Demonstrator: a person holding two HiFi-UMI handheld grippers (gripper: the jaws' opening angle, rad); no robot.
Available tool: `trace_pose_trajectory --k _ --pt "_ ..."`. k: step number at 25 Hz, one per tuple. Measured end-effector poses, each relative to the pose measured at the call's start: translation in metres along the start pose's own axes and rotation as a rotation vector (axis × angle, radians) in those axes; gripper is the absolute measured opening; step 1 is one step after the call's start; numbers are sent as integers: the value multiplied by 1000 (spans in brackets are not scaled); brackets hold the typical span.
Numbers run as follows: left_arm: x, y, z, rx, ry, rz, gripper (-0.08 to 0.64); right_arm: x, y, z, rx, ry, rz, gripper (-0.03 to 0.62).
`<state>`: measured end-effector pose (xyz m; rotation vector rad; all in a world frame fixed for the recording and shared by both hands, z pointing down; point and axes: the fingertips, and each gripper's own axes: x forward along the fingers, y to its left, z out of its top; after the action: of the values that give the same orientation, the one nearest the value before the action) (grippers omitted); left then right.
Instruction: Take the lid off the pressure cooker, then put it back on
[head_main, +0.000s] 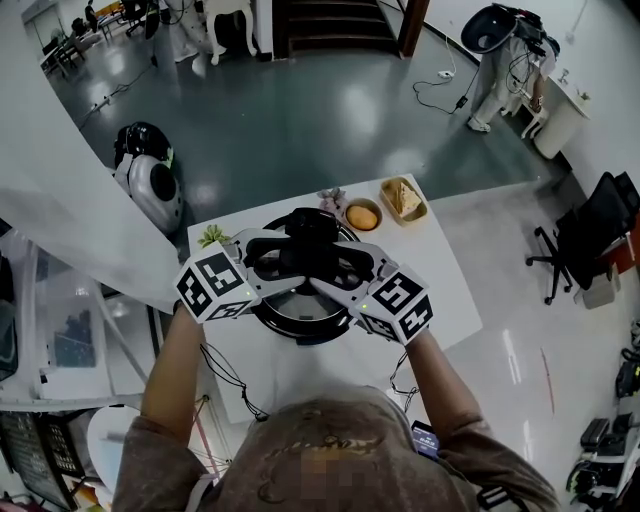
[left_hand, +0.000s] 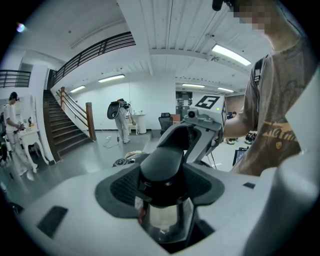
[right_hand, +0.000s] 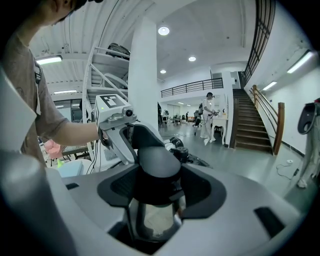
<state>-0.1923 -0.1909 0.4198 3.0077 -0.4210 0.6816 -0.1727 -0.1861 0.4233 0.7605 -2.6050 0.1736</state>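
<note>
**Left hand-held gripper** (left_hand: 162, 202) and **right hand-held gripper** (right_hand: 155, 202), each pinching a black side handle of the pressure cooker (head_main: 300, 322). The left side handle (left_hand: 161, 167) and the right side handle (right_hand: 157, 167) fill the gap between the pads, with bright metal showing below.

The cooker stands at the middle of the white tabletop (head_main: 445, 300), between the person's two arms. Whether its lid is seated or just raised cannot be told. Just behind it, near the far edge, lie a bowl with an orange bun (head_main: 362, 215) and a tray of bread (head_main: 404, 198).

Probable hazards:
- **Slipping:** the rounded handles may slide out of the pads if the grip is light.
- **Jamming:** unequal lifting by the two hands would tilt the lid and jam it on the rim.
- **Dragging:** a twist while the lid is locked would drag the whole pot toward the dishes behind.
</note>
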Motion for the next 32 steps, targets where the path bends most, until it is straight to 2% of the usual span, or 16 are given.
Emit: trace_pose_trajectory --k 7,18,25,32 --pt "4 4 -9 -11 9 2 270 6 -2 -6 -11 24 -1 258" --pt "4 11 -11 -37 -38 -28 270 12 -6 -5 -6 32 -8 258" --pt "9 4 -19 16 -9 -79 272 12 -1 -17 44 59 -66 258" --pt "9 6 -22 19 -47 -103 270 14 0 -18 51 37 -96 258"
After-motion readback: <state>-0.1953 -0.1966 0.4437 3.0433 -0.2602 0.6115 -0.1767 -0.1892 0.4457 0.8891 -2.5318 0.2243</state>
